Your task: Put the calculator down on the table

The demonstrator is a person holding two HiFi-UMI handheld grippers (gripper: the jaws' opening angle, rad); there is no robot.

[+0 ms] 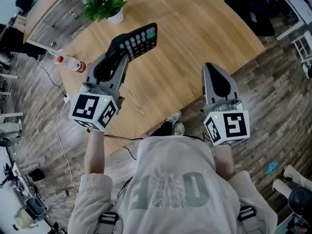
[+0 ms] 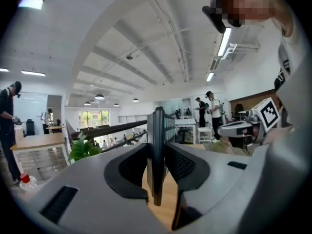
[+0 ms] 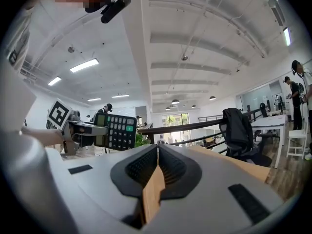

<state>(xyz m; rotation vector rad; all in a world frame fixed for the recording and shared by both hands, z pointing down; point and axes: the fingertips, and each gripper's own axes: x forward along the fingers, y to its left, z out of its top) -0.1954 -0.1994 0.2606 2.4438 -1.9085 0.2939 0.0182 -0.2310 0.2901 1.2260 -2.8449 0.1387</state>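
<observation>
Calculator (image 1: pixel 139 40) over table (image 1: pixel 195 43), plant (image 1: pixel 102 6) behind, bottle (image 1: pixel 72 64) perhaps leftward.

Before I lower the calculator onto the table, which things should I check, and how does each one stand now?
1. Grip: the left gripper is shut on the calculator, which sits edge-on between its pads: ok.
2. Landing place: the wood of the table around the calculator is bare: ok.
3. Potted plant: it stands apart from the calculator, nearer the table's far edge: ok.
4. Right gripper: shut, empty, and well to the side of the calculator: ok.
5. Gap between the calculator and the tabletop: cannot tell.
</observation>
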